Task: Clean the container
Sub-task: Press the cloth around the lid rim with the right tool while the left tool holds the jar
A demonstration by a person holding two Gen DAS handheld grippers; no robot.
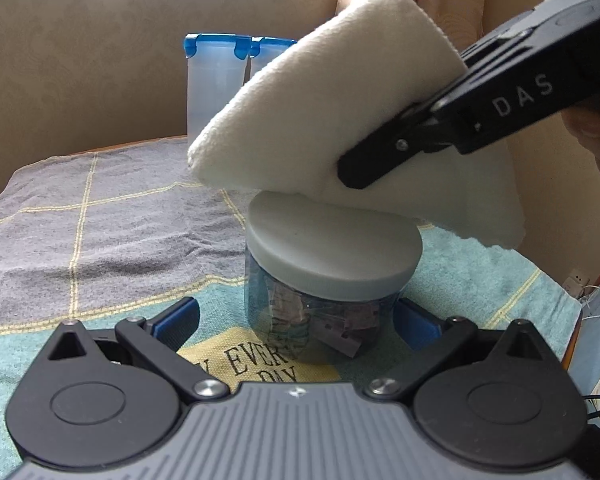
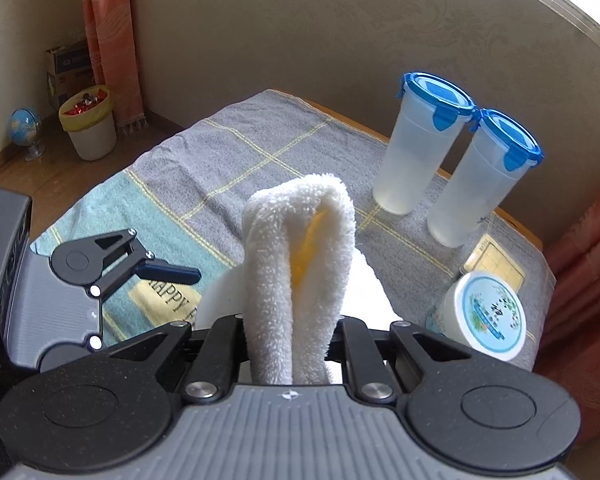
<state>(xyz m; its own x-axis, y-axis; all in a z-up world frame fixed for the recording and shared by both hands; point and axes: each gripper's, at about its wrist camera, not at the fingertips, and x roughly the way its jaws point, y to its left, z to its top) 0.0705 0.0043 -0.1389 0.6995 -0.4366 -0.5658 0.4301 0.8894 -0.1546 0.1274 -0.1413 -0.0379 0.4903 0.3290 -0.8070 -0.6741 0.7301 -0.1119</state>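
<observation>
The jar [image 1: 320, 300] stands on the towel-covered worktop [image 1: 100, 216], my left gripper [image 1: 296, 320] clamped on its sides. My right gripper [image 1: 352, 176] pinches a folded white cloth [image 1: 320, 112], resting on the grey lid [image 1: 332, 244].

A small clear plastic jar [image 1: 312, 320] with a flat grey screw lid [image 1: 334, 240] stands upright between the blue pads of the left gripper [image 1: 296, 320], dark bits showing through its wall. A folded white terry cloth [image 1: 320, 112], pinched in the closed right gripper [image 2: 290, 320], rests on the lid's far edge, draping past its right side.
</observation>
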